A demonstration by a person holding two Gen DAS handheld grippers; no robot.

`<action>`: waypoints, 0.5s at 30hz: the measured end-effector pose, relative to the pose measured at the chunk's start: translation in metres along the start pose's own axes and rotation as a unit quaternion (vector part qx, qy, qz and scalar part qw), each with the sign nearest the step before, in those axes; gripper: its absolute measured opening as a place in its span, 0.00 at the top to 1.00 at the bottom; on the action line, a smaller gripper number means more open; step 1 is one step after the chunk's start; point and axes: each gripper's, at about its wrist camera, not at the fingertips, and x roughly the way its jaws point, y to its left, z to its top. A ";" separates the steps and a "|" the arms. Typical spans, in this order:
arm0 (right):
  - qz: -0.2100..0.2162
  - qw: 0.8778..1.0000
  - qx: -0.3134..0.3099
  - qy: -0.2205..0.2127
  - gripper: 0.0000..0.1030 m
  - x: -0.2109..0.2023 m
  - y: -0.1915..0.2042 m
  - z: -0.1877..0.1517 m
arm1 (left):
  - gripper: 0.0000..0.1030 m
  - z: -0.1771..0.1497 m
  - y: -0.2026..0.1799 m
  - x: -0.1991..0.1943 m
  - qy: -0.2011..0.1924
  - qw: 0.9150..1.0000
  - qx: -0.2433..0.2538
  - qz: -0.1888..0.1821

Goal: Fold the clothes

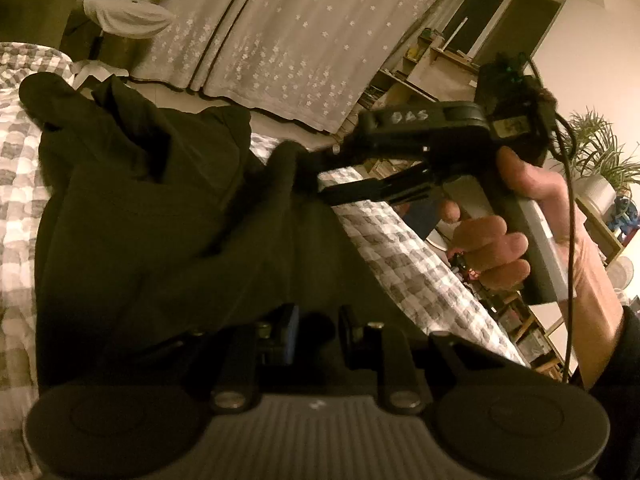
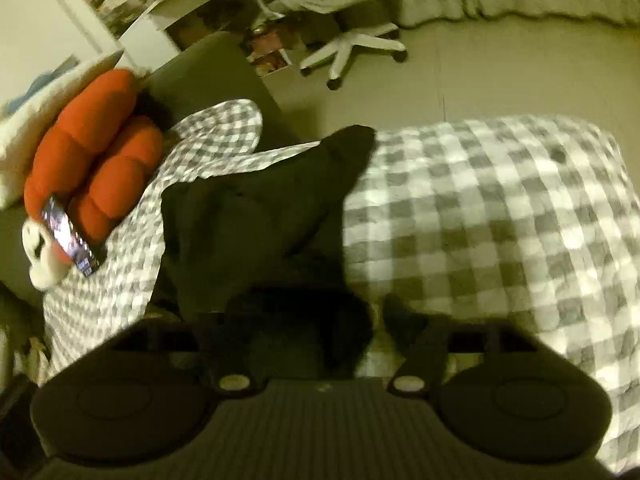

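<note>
A dark garment (image 1: 152, 208) lies bunched on the grey-and-white checked bed cover (image 1: 408, 256). At the bottom of the left wrist view, my left gripper (image 1: 318, 328) is shut on its near edge, and the cloth runs up from between the two fingers. A hand (image 1: 496, 248) holds my right gripper (image 1: 308, 168) at the garment's far right fold, its jaws standing apart. In the right wrist view the right gripper (image 2: 340, 320) is open. The dark garment (image 2: 256, 216) drapes over its left finger and the right finger (image 2: 408, 328) is bare above the bed cover (image 2: 500, 208).
A red plush toy (image 2: 92, 160) and a phone (image 2: 70, 236) lie at the bed's left end. A white swivel chair (image 2: 352, 40) stands on the floor beyond. Star-patterned curtains (image 1: 280, 40), shelves (image 1: 420, 72) and a potted plant (image 1: 600, 152) line the room.
</note>
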 end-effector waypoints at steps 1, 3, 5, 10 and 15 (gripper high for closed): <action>-0.007 1.000 -0.002 0.002 0.31 0.005 0.000 -0.001 | 0.78 0.000 -0.001 0.000 0.000 1.000 0.001 0.001; -0.021 1.000 -0.006 0.007 0.57 0.015 0.000 -0.004 | 0.78 -0.001 -0.002 -0.001 0.000 1.000 0.004 0.003; -0.052 0.998 -0.021 0.004 0.64 0.013 0.003 -0.005 | 0.78 -0.001 -0.002 -0.001 0.001 1.000 0.003 0.003; -0.037 0.996 -0.054 -0.054 0.63 -0.035 0.018 -0.008 | 0.78 0.001 0.002 -0.001 0.003 1.000 -0.006 -0.002; 0.007 0.997 -0.072 -0.011 0.63 -0.030 0.022 -0.017 | 0.78 0.001 -0.001 0.000 0.002 1.000 -0.004 0.000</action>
